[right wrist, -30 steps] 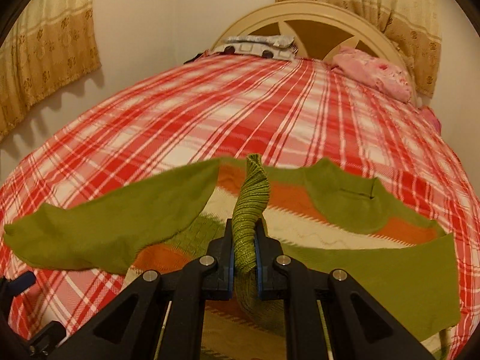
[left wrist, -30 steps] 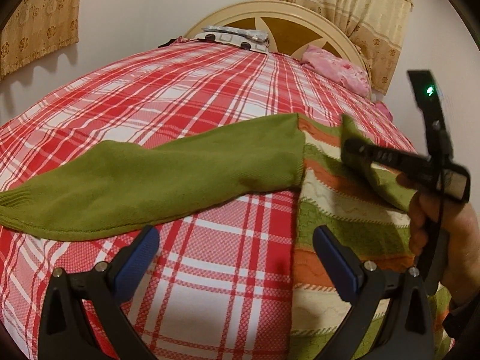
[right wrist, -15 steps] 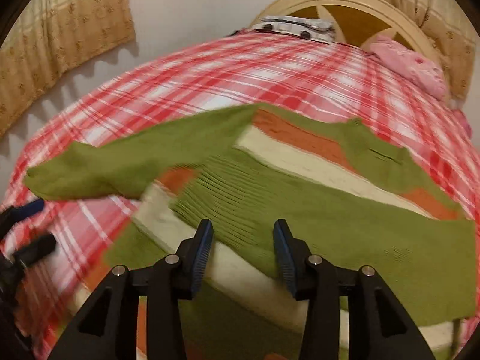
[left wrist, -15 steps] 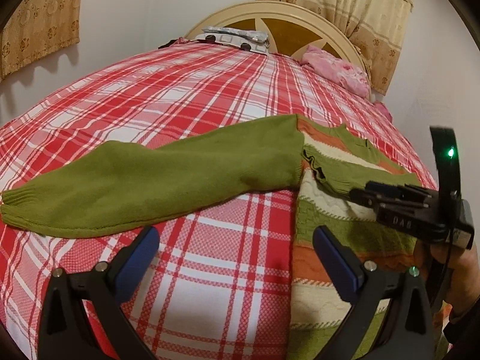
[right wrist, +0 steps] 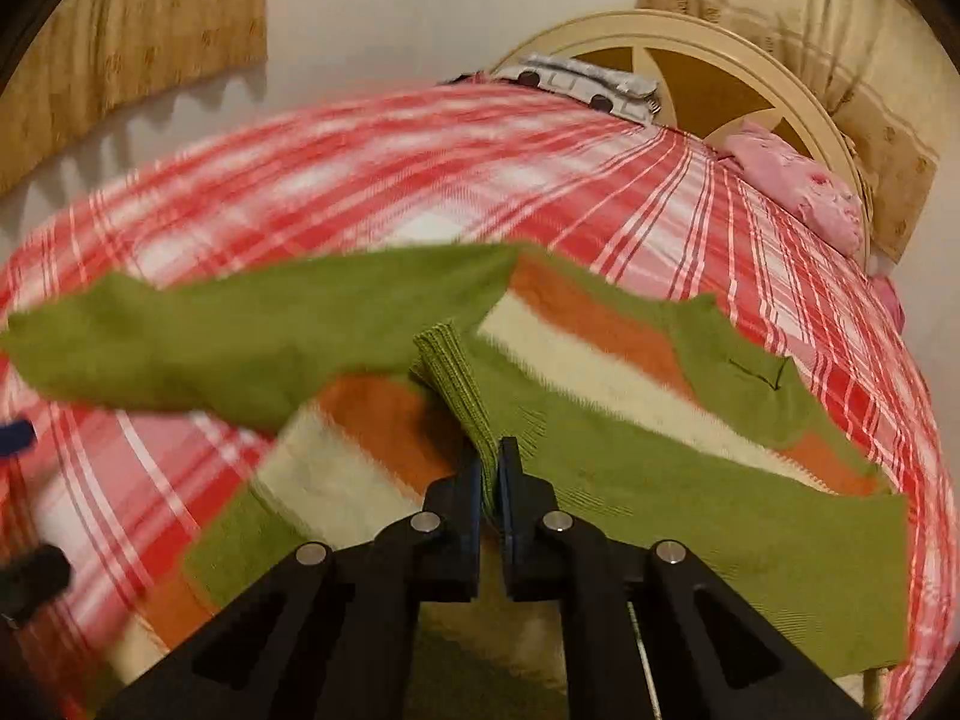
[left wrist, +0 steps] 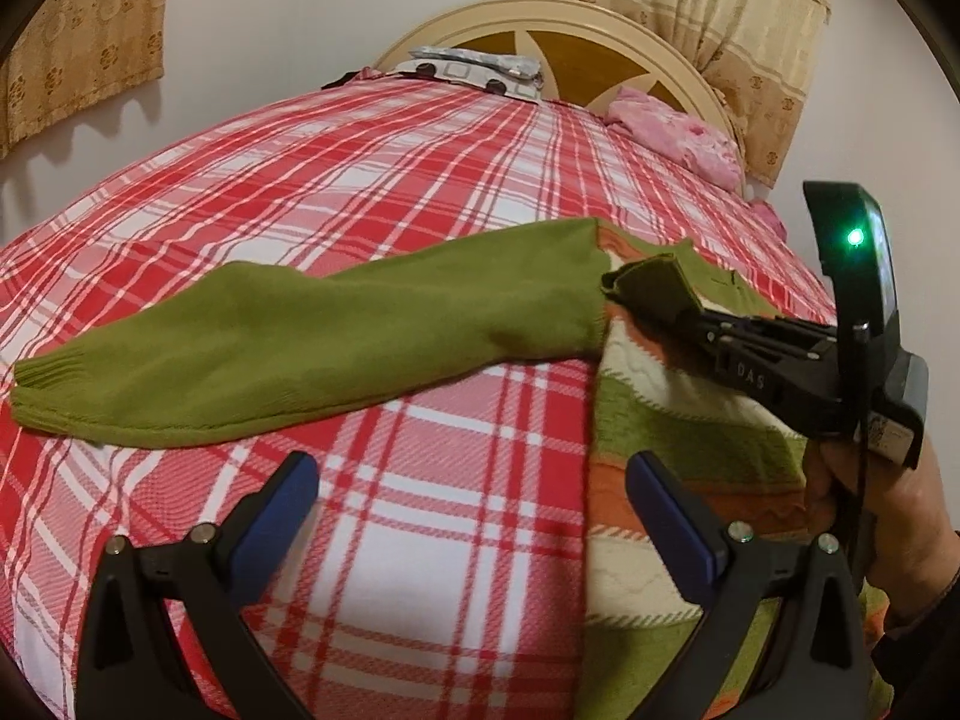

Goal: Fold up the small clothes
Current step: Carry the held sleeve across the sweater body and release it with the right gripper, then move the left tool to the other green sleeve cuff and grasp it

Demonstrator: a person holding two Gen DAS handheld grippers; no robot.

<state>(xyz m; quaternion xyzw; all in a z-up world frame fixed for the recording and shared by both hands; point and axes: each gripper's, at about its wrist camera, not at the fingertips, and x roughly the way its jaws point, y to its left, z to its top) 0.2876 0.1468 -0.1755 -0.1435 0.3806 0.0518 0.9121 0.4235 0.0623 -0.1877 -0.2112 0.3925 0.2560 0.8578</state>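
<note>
The left gripper (left wrist: 468,516) is held low over the bed (left wrist: 420,192), its two blue-padded fingers (left wrist: 273,519) spread wide with only red plaid bedcover between them. It holds nothing.

The right gripper (right wrist: 491,468) is closed narrow on a ribbed green cuff (right wrist: 453,378) of the sweater (right wrist: 600,372). The cuff stands up out of the closed pads toward 12 o'clock. In the left wrist view, the right gripper enters from 3 o'clock, with the person's right hand (left wrist: 888,528) wrapped around its handle and a green indicator light (left wrist: 855,236) lit on the upright module above it. The gripper tip points toward 10 o'clock and carries the dark green fold of fabric above the sweater body.

The sweater lies flat on the bed, with green, cream and orange horizontal bands. Its body occupies the 3 to 5 o'clock part of the left wrist view. One plain green sleeve (left wrist: 288,354) extends from the shoulder toward 9 o'clock, flat on the bedcover, its cuff at the far end. This sleeve lies just beyond the open left gripper, not touching it.

At 12 o'clock stands a curved cream headboard (left wrist: 576,24). A patterned pillow (left wrist: 474,69) and a pink cloth (left wrist: 678,135) rest against it. Beige curtains (left wrist: 708,18) hang behind.

No containers are visible.
</note>
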